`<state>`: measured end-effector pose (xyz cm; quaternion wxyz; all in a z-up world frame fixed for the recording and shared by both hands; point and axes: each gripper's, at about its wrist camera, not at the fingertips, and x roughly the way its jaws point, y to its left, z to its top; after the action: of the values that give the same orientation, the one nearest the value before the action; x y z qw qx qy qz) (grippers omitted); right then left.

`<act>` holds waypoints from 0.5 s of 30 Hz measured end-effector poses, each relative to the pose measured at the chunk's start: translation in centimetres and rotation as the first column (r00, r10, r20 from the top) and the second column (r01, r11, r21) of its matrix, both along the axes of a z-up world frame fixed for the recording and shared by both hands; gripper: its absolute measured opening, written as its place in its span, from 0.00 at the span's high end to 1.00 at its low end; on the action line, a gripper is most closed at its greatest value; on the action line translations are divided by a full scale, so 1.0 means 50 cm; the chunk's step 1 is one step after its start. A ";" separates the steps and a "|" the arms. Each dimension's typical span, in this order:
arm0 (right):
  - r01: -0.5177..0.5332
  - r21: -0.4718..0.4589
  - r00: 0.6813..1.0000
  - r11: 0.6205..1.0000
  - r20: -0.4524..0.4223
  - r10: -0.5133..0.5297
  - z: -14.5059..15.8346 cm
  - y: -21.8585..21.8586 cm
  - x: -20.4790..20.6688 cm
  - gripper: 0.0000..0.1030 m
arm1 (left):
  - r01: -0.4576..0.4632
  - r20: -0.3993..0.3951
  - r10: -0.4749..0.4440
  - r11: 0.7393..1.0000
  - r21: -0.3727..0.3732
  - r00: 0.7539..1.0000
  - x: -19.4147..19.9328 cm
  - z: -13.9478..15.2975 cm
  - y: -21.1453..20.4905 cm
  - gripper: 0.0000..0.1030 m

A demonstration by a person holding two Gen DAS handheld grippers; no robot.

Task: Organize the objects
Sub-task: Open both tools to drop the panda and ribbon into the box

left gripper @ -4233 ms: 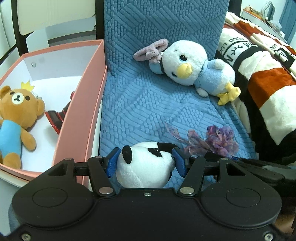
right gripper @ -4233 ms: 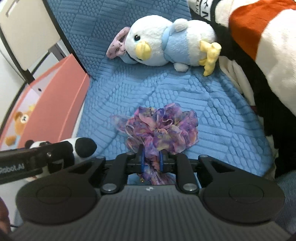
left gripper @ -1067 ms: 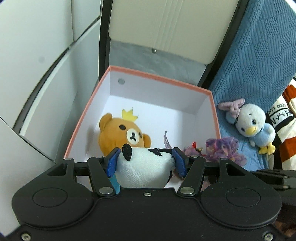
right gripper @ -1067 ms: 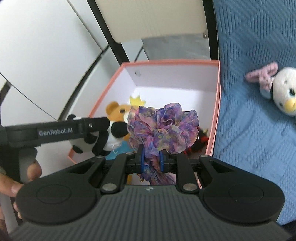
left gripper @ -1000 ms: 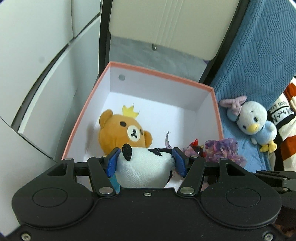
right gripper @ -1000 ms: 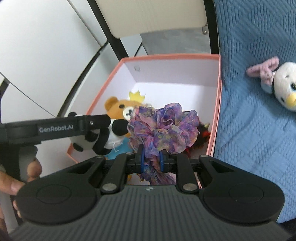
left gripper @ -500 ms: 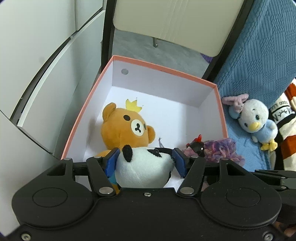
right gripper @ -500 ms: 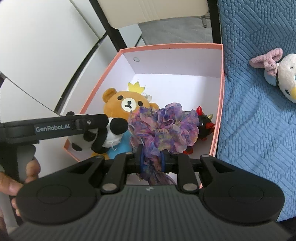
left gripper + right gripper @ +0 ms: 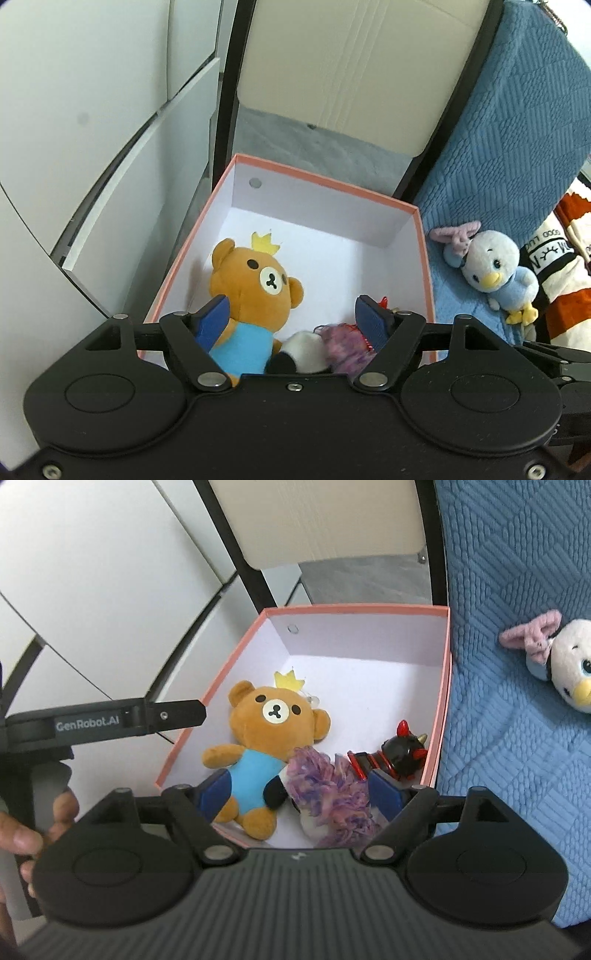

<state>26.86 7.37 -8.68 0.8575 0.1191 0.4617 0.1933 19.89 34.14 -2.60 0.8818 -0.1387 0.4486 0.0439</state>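
Note:
A pink box (image 9: 428, 266) (image 9: 441, 716) with white inside holds a brown bear in a blue shirt (image 9: 255, 284) (image 9: 266, 731). A black-and-white panda plush (image 9: 306, 356) and a purple ruffled scrunchie (image 9: 343, 341) (image 9: 325, 786) lie loose in its near end, beside a black and red toy (image 9: 399, 753). My left gripper (image 9: 293, 319) hovers above them, its jaws opening, nothing between the pads. My right gripper (image 9: 303, 794) is above the box too, jaws opening wide, the scrunchie below them and free. A light-blue bird plush (image 9: 495, 269) (image 9: 569, 661) lies on the blue cover.
The blue textured cover (image 9: 509, 140) (image 9: 509, 720) spreads right of the box. A striped blanket (image 9: 565, 280) lies at the far right. A cream chair back (image 9: 351, 62) and grey cabinet panels (image 9: 92, 110) stand behind. A hand (image 9: 33, 830) holds the left gripper's handle.
Both grippers opened and rose a little. The panda dropped from the left jaws and the scrunchie from the right jaws into the box.

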 end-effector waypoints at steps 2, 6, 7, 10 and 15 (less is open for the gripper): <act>0.002 -0.004 1.000 1.000 0.022 -0.002 0.013 -0.006 -0.013 0.19 | 0.001 0.012 -0.001 1.000 0.004 1.000 -0.008 0.014 -0.008 0.29; 0.008 -0.001 0.998 1.000 0.068 -0.008 0.042 -0.021 -0.042 0.19 | 0.013 0.042 -0.014 1.000 0.012 0.999 -0.028 0.044 -0.032 0.29; 0.011 0.001 0.997 1.000 0.079 -0.011 0.050 -0.025 -0.051 0.19 | 0.016 0.051 -0.017 1.000 0.014 0.999 -0.034 0.052 -0.039 0.29; 0.024 0.003 0.994 1.000 0.106 -0.024 0.068 -0.039 -0.073 0.19 | 0.023 0.072 -0.024 1.000 0.015 0.997 -0.052 0.073 -0.060 0.28; 0.060 0.003 0.986 0.998 0.157 -0.060 0.098 -0.074 -0.118 0.09 | 0.060 0.122 -0.060 0.998 0.007 0.991 -0.083 0.105 -0.106 0.17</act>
<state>20.97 3.68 -3.80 0.8967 0.1167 0.3890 0.1759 15.74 28.86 2.64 0.9088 -0.1261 0.3977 0.0094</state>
